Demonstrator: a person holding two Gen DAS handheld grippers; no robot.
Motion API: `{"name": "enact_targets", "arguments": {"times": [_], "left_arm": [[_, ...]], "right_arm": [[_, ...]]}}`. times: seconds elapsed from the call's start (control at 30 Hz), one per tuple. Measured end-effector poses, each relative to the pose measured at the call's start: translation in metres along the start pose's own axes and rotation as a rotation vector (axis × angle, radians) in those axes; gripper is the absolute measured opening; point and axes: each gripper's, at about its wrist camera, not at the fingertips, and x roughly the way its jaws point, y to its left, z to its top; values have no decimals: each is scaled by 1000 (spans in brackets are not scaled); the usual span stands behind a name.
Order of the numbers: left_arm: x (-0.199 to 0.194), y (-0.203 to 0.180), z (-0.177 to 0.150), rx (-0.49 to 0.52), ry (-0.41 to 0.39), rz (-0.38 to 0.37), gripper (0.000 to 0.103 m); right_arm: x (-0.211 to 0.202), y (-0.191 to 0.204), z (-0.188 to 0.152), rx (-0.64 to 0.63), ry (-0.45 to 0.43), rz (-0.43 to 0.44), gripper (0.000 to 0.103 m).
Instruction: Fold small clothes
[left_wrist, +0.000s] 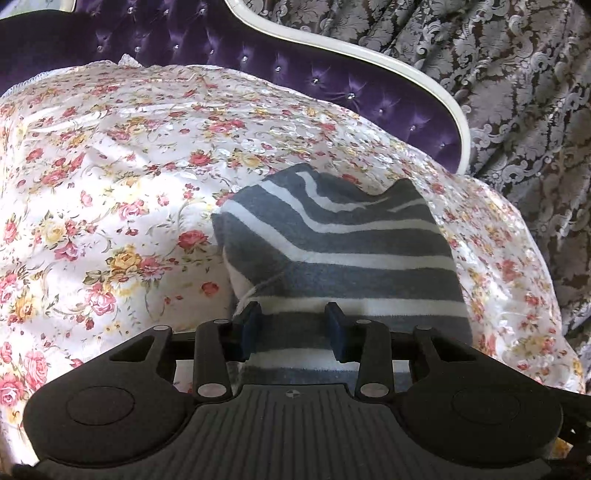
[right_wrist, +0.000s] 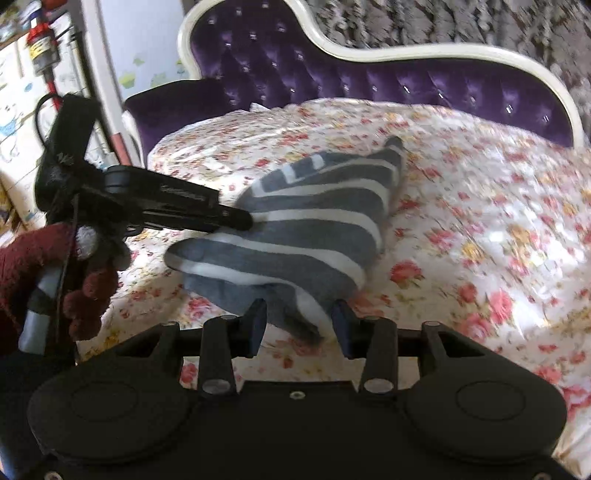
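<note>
The gray and white striped cloth (left_wrist: 332, 251) lies on a bed with a flowery sheet (left_wrist: 110, 184). It is bunched up, not flat.

The left tool (left_wrist: 293, 325) has its two blue fingers (left_wrist: 251, 325) wide apart. The near edge of the striped cloth sits right between them and runs back under the tool. The fingers are not pinching it. In the right wrist view, the left tool (right_wrist: 236, 219) comes in from the left side, and its tip touches the left edge of the cloth. A hand in a dark red fuzzy glove (right_wrist: 85, 295) holds that tool's handle.

The right tool (right_wrist: 299, 325) is also wide open. A low corner of the striped cloth (right_wrist: 295, 236) hangs down between its fingers (right_wrist: 258, 325), but they do not squeeze it. The rest of the cloth rises up just ahead of this tool, and its far tip points away to the right.

Past the bed, ahead of both tools, stands a purple padded headboard (right_wrist: 332, 77) with a white rim. Behind that hangs a gray patterned curtain (left_wrist: 517, 92).
</note>
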Motion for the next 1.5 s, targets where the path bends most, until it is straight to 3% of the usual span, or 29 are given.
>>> {"name": "enact_targets", "arguments": {"times": [0.17,0.2,0.23,0.27,0.47,0.57,0.6,0.7,0.83,0.93,0.97,1.17,1.3,1.37,1.43,1.5], "left_arm": [[2,3,3,-13,19,-12,38],[4,4,4,-15,23,-13,38],[4,5,5,-15,26,-15,38],[5,5,5,-14,27,-16,38],[6,10,6,-15,38,-30,38],[7,11,7,-6,33,1,40],[7,12,7,0,32,31,42],[1,18,7,-21,33,0,41],[-18,7,11,44,-26,49,40],[-27,-5,15,82,-67,54,40],[-28,-9,16,89,-75,48,40],[-8,-26,9,131,-36,31,40],[1,-29,-3,136,-21,40,41],[2,-34,-9,177,-28,49,41],[2,-36,-13,198,-34,62,42],[3,-41,-17,227,-41,78,43]], "right_arm": [[12,15,2,-92,5,1,50],[15,18,2,-121,7,-18,43],[17,20,1,-150,13,-41,21],[18,22,1,-176,18,-73,13],[12,7,-4,-172,85,-116,10],[17,10,-9,-191,139,-101,4],[19,12,-13,-206,161,-95,4],[8,6,-13,-160,140,-62,4],[-19,-21,9,-5,24,-14,25],[-19,-40,28,101,-50,32,43],[-15,-45,35,127,-60,51,45],[25,-57,65,162,-119,93,45],[63,-61,79,156,-95,137,42],[79,-65,78,120,-66,64,35],[95,-72,76,91,-33,-47,35],[99,-81,73,133,-31,-50,35]]}}
